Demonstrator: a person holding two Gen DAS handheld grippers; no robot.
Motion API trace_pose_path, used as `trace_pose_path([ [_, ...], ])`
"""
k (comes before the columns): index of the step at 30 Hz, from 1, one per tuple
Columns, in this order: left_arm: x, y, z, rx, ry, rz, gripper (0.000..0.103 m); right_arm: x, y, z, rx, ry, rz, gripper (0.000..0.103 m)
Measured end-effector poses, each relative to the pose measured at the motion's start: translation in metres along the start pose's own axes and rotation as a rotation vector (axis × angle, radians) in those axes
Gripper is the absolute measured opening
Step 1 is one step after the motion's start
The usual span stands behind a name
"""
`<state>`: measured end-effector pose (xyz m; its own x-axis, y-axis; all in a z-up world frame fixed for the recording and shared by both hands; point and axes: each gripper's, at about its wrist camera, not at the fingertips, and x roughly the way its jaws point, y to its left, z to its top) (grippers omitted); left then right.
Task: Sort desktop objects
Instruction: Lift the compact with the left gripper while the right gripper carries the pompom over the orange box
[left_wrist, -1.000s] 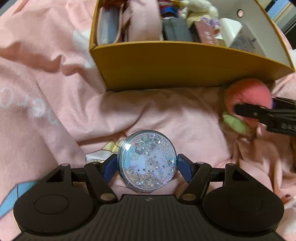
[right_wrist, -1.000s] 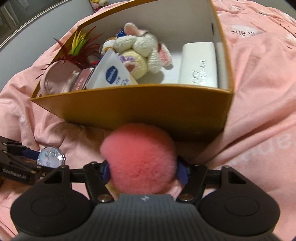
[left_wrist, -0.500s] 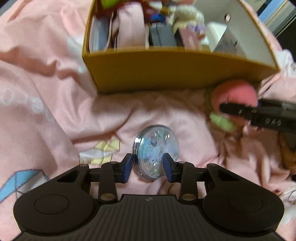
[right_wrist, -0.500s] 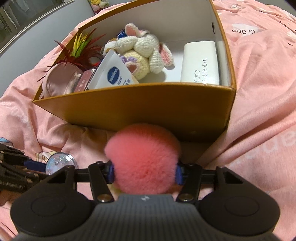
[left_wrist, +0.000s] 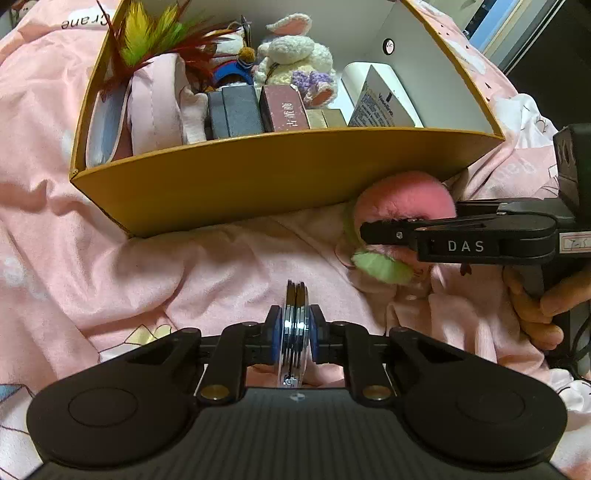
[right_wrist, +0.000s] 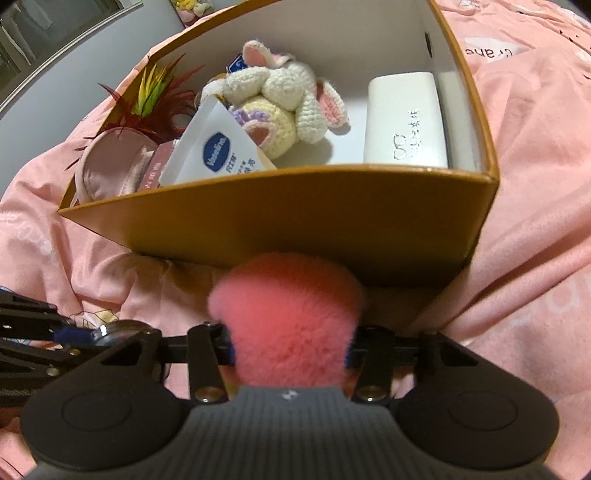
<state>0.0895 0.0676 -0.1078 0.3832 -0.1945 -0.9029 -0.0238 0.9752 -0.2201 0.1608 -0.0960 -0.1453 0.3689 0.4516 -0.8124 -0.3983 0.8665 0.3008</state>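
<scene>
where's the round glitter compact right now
In the left wrist view, the glitter compact stands edge-on, clamped in the left gripper, above the pink blanket, just short of the yellow box.

A rumpled pink bedspread (left_wrist: 229, 266) carries the yellow box (left_wrist: 258, 184).

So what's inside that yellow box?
The yellow box holds a crocheted bunny, a white case, a white Vaseline packet, a spiky fake plant, a pink pouch and small dark boxes. Whatever lies beneath them is covered.
</scene>
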Motion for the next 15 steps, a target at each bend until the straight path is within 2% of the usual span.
trace_pose_path([
  [8,-0.016,0.004,-0.003,-0.022,-0.068,-0.012,0.015,-0.030,0.015,-0.003,-0.049,-0.067,-0.001,0.046],
  [15,-0.045,0.000,0.004,-0.047,-0.131,-0.073,0.015,-0.080,0.027,0.001,-0.077,-0.139,0.043,0.046],
])
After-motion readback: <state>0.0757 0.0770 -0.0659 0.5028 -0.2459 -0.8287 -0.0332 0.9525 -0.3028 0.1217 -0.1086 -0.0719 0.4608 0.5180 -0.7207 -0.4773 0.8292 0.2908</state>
